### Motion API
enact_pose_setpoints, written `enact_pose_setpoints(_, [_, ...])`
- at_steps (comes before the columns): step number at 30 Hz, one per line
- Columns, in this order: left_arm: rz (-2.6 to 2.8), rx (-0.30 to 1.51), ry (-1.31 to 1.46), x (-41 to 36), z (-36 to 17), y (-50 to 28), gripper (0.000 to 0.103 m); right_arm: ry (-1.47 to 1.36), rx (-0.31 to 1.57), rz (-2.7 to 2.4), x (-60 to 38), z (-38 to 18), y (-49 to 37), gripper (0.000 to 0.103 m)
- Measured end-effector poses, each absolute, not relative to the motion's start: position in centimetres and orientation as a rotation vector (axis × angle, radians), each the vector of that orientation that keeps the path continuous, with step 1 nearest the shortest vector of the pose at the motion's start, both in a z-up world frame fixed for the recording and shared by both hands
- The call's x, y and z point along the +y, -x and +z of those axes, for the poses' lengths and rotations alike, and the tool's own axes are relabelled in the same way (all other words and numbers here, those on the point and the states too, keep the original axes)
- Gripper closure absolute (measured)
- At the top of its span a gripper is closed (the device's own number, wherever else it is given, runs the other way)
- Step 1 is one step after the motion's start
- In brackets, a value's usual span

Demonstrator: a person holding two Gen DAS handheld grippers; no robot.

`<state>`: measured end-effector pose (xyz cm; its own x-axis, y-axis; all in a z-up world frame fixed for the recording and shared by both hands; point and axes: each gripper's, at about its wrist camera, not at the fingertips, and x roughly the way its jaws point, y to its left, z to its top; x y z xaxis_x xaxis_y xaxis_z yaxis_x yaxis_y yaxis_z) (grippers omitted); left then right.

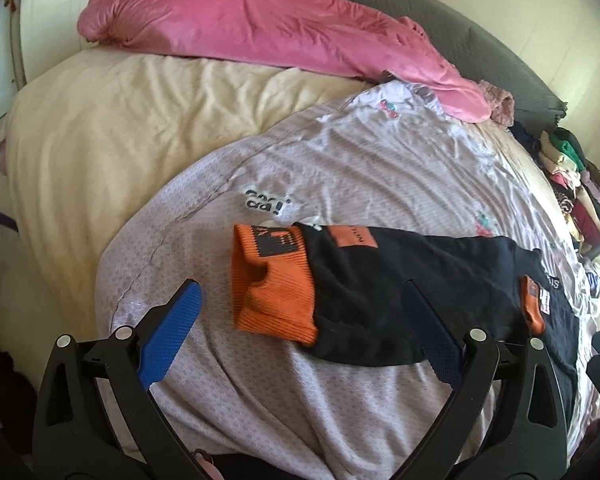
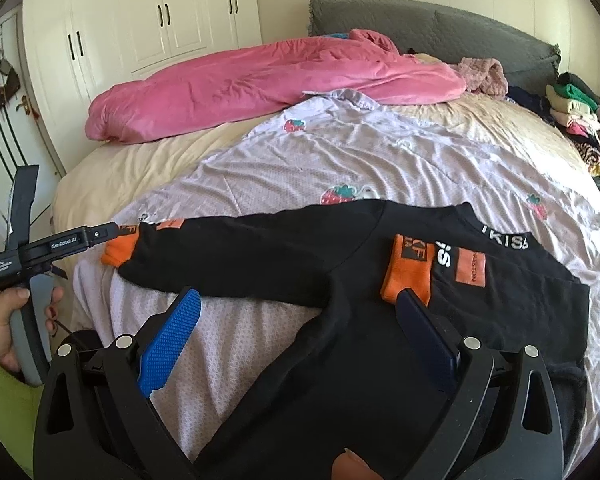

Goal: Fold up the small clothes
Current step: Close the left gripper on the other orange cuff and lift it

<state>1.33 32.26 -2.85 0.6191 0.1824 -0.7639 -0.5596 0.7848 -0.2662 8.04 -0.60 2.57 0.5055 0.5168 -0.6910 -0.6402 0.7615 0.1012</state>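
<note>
Lying spread on the near bedspread (image 2: 340, 160), the black top (image 2: 340, 320) is getting its left sleeve (image 1: 272, 280) folded next; both the left gripper (image 1: 304, 332) and right gripper (image 2: 300, 328) are hovering apart, gripping nothing.

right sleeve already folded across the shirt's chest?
Yes: the right sleeve's orange cuff lies on the black shirt below the collar.

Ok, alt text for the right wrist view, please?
A black top with orange cuffs lies flat on a lilac sheet, one sleeve folded across its chest, the other stretched left. The open right tongs hover over it; the left tongs sit by the far cuff. A pink duvet lies behind.
</note>
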Motion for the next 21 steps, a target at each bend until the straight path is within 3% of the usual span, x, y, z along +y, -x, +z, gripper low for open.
enact_pose_setpoints(10, [0.431,0.841,0.609,33.4,-5.2,-2.7,0.014,0.143,0.805,0.656,-1.7,0.7,-10.0,0.005])
enact_pose_setpoints(12, [0.436,0.848,0.622,33.4,-5.6,-3.0,0.033,0.133,0.814,0.652,-2.1,0.3,-10.3,0.005])
enact_pose_setpoints(13, [0.444,0.852,0.625,33.5,-5.7,-3.1,0.037,0.127,0.819,0.651,-2.2,0.1,-10.4,0.005])
enact_pose_setpoints(15, [0.443,0.849,0.632,33.5,-5.8,-3.2,0.058,0.119,0.826,0.646,-2.5,-0.2,-10.6,0.005])
enact_pose_setpoints(16, [0.443,0.843,0.631,33.5,-5.7,-3.2,0.062,0.115,0.829,0.644,-2.6,-0.4,-10.7,0.005])
enact_pose_setpoints(18, [0.439,0.827,0.624,33.4,-5.5,-3.2,0.086,0.102,0.84,0.637,-3.0,-0.7,-10.9,0.005])
enact_pose_setpoints(21, [0.422,0.799,0.584,32.6,-4.7,-3.3,0.09,0.087,0.852,0.633,-3.5,-1.1,-11.1,0.005])
